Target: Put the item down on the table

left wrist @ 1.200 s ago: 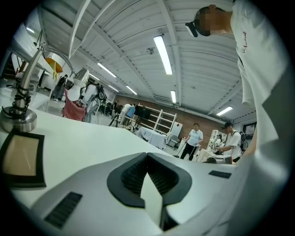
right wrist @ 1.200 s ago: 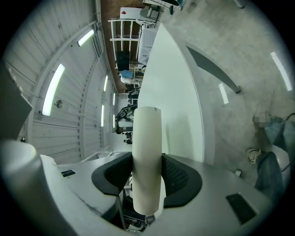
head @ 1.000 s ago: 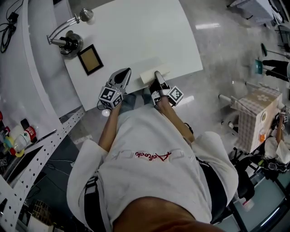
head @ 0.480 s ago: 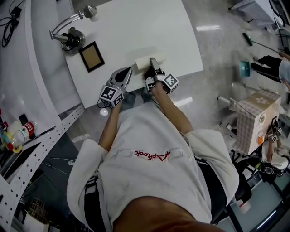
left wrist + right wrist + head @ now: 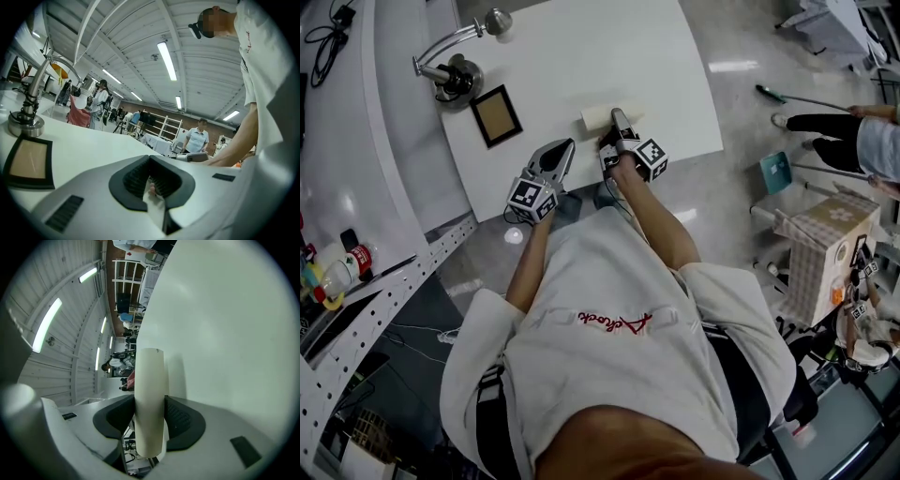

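Observation:
The item is a pale cream block, and my right gripper is shut on its near end. It is low over the near part of the white table; whether it touches the top I cannot tell. In the right gripper view the block stands on edge between the two dark pads, with the table close behind it. My left gripper hovers at the table's near edge, to the left of the block. Its jaws are shut on nothing, and the left gripper view shows the pads pressed together.
A small dark picture frame lies on the table to the left of the grippers. Behind it stands a metal gooseneck fixture on a round base. A rack with bottles is at far left. A person stands on the floor at right.
My right gripper has carried the cream block from the table's near edge farther in over the top. The left gripper has stayed at the edge.

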The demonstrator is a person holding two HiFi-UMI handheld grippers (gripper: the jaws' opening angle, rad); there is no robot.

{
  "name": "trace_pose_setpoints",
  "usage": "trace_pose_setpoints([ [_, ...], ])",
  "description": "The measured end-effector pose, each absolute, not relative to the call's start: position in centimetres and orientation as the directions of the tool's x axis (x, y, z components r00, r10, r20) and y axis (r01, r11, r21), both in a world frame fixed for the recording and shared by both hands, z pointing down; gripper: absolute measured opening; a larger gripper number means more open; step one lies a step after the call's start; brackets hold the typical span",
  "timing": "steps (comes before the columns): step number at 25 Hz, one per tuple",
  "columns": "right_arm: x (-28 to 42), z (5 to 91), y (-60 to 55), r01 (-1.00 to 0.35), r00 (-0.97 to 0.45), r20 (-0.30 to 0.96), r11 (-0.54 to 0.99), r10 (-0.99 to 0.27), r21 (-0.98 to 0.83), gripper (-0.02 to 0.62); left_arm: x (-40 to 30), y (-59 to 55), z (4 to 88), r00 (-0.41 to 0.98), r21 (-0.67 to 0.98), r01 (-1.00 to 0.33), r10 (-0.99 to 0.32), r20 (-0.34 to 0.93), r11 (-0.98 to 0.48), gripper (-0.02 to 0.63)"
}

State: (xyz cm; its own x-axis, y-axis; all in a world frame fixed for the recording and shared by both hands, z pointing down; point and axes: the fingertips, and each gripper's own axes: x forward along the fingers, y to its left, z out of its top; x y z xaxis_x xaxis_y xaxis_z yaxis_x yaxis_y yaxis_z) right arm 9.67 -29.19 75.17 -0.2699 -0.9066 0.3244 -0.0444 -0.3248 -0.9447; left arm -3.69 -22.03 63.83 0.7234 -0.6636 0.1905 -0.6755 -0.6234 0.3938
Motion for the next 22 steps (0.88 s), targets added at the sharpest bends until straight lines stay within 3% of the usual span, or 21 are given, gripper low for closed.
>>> trace_pose_setpoints([
  [6, 9.7, 75.8, -29.2, -0.090, -0.256, 0.405, -0.396, -0.877, -0.914, 0.173, -3.6, -22.3, 63.6, 0.723, 0.393, -0.675, -0.667, 0.182, -0.624, 0.008],
  [19, 9.4, 76.2, -29.3, -0.114, -0.295, 0.443, -0.429, -0.847, -0.896, 0.178, -3.7, -22.8, 63.0, 0.728, 0.380, -0.671, -0.664, 0.174, -0.637, 0.008],
  [22, 8.9, 75.5, -29.5, -0.124, -0.353, 0.399, -0.381, -0.846, -0.916, 0.214, -3.3, -22.8, 62.8, 0.736, 0.377, -0.662, -0.655, 0.171, -0.647, 0.008],
])
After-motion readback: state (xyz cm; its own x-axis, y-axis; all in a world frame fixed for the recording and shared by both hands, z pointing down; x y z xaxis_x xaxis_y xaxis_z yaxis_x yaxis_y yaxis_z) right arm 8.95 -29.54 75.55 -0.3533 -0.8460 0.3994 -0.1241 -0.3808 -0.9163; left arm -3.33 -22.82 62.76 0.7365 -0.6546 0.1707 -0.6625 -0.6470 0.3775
